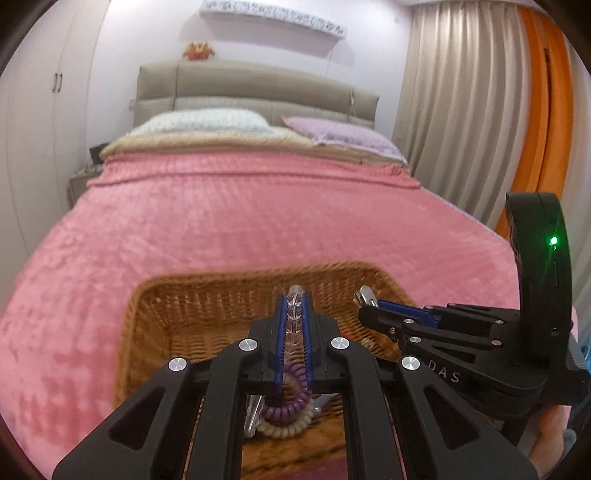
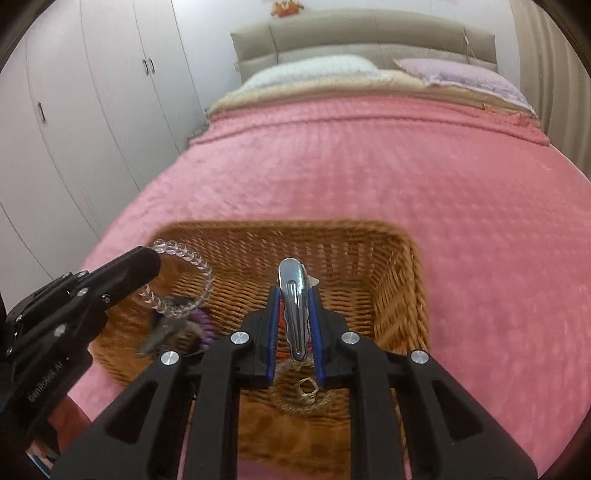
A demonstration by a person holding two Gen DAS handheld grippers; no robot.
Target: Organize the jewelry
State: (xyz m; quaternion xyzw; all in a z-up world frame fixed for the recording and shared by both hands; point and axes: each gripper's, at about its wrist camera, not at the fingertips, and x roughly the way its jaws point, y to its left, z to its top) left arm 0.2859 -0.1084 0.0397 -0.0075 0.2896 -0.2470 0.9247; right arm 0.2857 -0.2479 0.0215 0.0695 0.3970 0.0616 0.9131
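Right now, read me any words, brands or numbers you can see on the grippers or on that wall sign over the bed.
"DAS" – white letters on the body of the right gripper, seen from the left wrist.
"GenRobot.AI" – my best reading of blurred print on the body of the left gripper, seen from the right wrist.
Wall sign above the headboard – dark marks, too blurred to read.

A home bedroom. Double bed under a pink blanket [image 1: 236, 221], two pillows [image 1: 207, 123] against a padded beige headboard [image 1: 258, 86]. White built-in wardrobe doors [image 2: 96, 103] along the left side, beige curtains [image 1: 454, 103] with an orange panel on the right. Small plush toy [image 1: 199, 50] atop the headboard. Woven wicker basket [image 2: 399, 288] near the blanket's foot edge.
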